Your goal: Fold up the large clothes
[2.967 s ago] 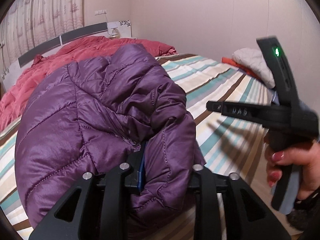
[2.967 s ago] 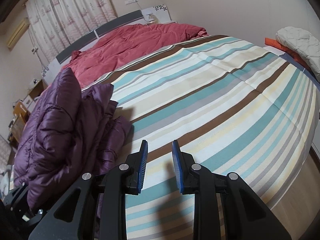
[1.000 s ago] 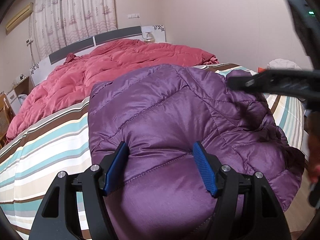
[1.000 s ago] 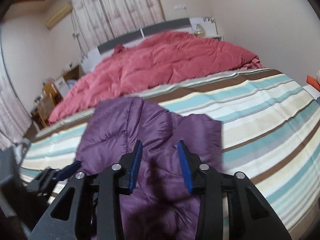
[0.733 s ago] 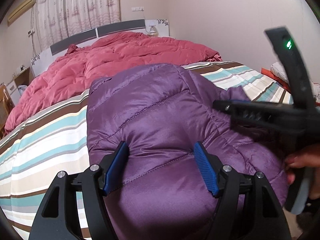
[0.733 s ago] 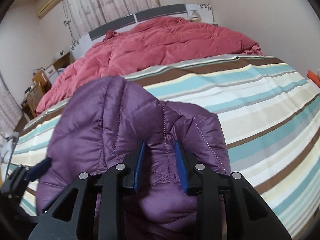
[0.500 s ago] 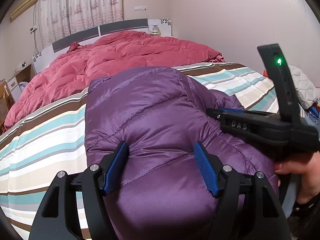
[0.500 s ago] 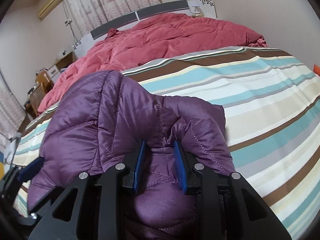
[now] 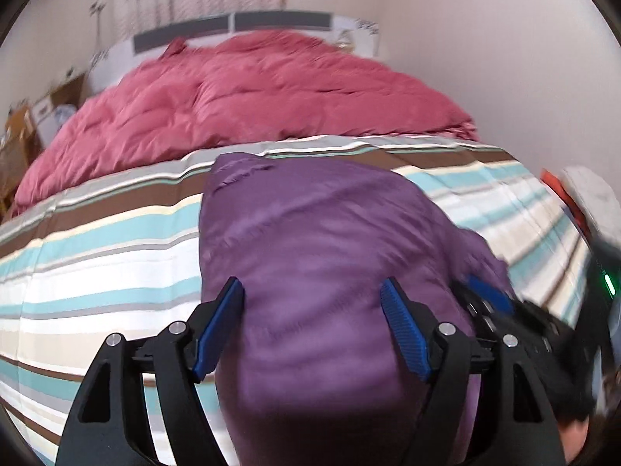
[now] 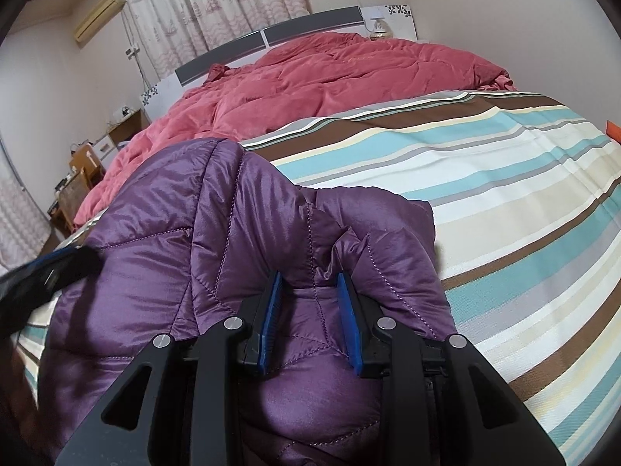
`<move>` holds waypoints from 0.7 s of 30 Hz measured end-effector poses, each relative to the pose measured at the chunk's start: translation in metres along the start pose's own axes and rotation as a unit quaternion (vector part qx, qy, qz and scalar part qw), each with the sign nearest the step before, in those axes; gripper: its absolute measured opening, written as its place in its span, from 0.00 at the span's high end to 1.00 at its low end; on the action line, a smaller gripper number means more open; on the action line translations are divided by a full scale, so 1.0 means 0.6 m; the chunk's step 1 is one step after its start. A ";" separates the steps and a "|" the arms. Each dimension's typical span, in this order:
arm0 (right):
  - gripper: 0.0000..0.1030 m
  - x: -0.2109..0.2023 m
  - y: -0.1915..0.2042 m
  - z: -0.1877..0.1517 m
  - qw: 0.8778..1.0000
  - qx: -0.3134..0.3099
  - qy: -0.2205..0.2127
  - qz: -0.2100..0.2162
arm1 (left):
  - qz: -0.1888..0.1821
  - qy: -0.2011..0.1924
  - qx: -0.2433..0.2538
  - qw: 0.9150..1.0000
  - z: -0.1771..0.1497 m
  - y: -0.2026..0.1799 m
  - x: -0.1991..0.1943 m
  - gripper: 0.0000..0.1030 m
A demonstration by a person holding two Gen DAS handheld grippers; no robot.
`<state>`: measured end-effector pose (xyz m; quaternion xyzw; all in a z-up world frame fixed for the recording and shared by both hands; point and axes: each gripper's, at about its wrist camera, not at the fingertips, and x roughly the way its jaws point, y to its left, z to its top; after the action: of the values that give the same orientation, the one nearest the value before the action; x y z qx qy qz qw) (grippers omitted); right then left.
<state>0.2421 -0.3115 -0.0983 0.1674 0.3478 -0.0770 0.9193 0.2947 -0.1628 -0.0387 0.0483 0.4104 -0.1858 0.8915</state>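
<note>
The puffy quilted purple satin jacket [image 10: 248,256] lies bunched on the striped bedspread [image 10: 504,202], pinched by the narrowed right gripper [image 10: 310,318] to anchor the fold, while the left gripper [image 9: 310,326], jaws just widening, straddles it unclamped.

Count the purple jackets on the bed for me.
1. The purple jacket lies folded on the striped bedsheet, near the bed's foot, below the red duvet. Nothing suggests another underneath.

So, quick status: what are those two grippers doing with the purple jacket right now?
Left gripper open, just widened, jacket bulk between its fingers. Right gripper pinching a fold of the purple jacket. Jacket bunched on striped bed. Nothing in the way.
</note>
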 end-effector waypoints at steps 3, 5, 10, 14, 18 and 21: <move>0.72 0.000 0.000 0.000 1.000 -0.002 -0.001 -0.001 | 0.033 0.012 0.024 0.999 0.019 -0.006 0.037 0.23; 0.72 0.000 0.000 0.000 1.000 -0.002 -0.002 -0.003 | 0.052 0.018 0.043 0.998 0.023 -0.012 0.057 0.19; 0.72 0.007 -0.002 0.001 1.000 0.002 -0.002 -0.007 | 0.021 0.050 0.016 0.998 0.017 0.009 0.119 0.12; 0.72 0.013 -0.004 0.002 1.000 0.006 0.000 -0.005 | 0.032 0.039 0.034 0.998 0.009 0.000 0.125 0.11; 0.72 0.008 -0.002 0.001 1.000 0.003 -0.002 -0.001 | 0.034 0.029 0.033 0.998 0.004 0.002 0.104 0.11; 0.72 -0.005 -0.001 0.005 1.000 -0.001 -0.003 0.002 | 0.023 0.015 0.025 0.999 -0.012 0.006 0.062 0.11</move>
<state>0.2413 -0.3127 -0.0943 0.1667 0.3449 -0.0748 0.9207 0.3133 -0.1686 -0.0714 0.0829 0.4175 -0.1744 0.8879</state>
